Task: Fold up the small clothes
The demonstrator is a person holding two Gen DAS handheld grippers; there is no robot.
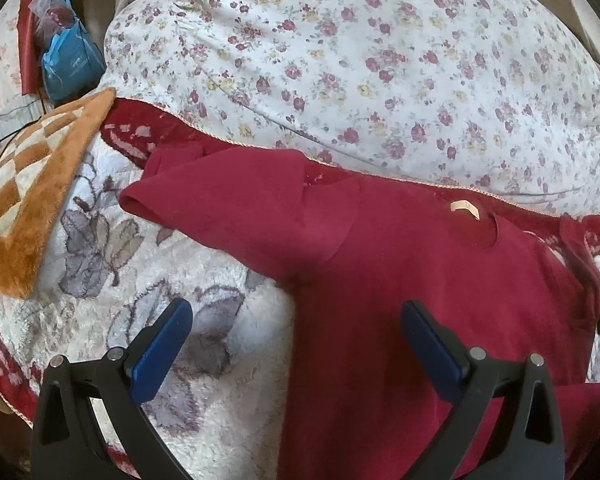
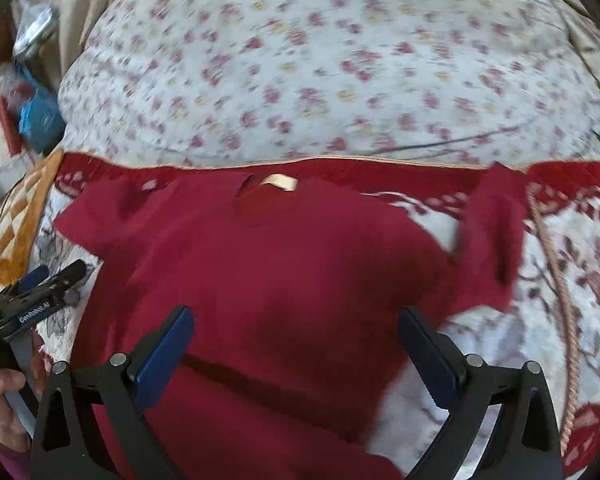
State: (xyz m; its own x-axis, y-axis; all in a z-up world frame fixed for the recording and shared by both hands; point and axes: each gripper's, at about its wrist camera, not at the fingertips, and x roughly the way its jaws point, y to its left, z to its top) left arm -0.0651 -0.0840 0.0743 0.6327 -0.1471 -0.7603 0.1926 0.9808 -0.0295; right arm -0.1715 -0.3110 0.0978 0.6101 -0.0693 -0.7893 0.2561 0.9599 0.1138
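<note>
Soft, even daylight fills both views, with only faint shadows. The left wrist view is sharp; the right wrist view is smeared by motion blur, most across the floral bedding (image 2: pixel 320 68). Fisheye distortion bends the edges, and dark vignetting fills the corners.

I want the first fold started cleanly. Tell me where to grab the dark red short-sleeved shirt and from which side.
Probably best: take the dark red short-sleeved shirt at the sleeve with the open right gripper, coming in from the outer edge. That sleeve sticks out rumpled over the plush floral blanket, giving a free edge to pinch and carry inward.
</note>
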